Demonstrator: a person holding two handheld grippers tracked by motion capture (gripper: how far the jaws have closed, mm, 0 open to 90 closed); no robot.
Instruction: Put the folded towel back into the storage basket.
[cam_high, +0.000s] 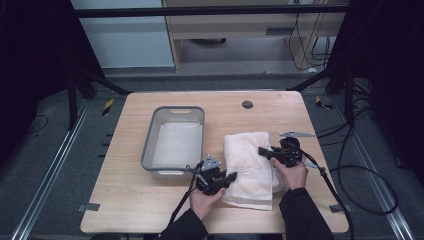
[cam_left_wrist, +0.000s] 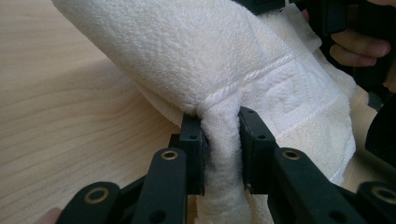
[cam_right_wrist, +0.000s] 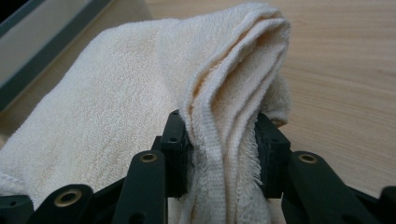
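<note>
A folded white towel (cam_high: 248, 165) lay on the wooden table (cam_high: 130, 200), right of centre and toward the person's edge, with its long side running from twelve to six o'clock. Just beside it, at its nine o'clock, stood a grey plastic basin (cam_high: 148, 145), empty as far as the high view showed.

The left gripper (cam_high: 231, 177) sat at the towel's lower left edge, at about seven o'clock of the cloth, its jaws pointing toward three o'clock. In the left gripper view the left gripper (cam_left_wrist: 220, 133) was clenched on the towel (cam_left_wrist: 196, 56): a pinched ridge of the hem passed straight between the two black jaws, and the rest of the cloth rose and spread away toward twelve o'clock.

The right gripper (cam_high: 263, 151) was at the towel's right edge, at about three o'clock of the cloth, jaws pointing toward nine o'clock. In the right gripper view the right gripper (cam_right_wrist: 223, 140) was likewise clamped on the towel (cam_right_wrist: 116, 93), several stacked layers of the folded edge standing between the jaws, with the fold peaking at twelve o'clock and the body of the cloth sloping down toward eight o'clock.

The two grippers held opposite edges, the towel between them.
</note>
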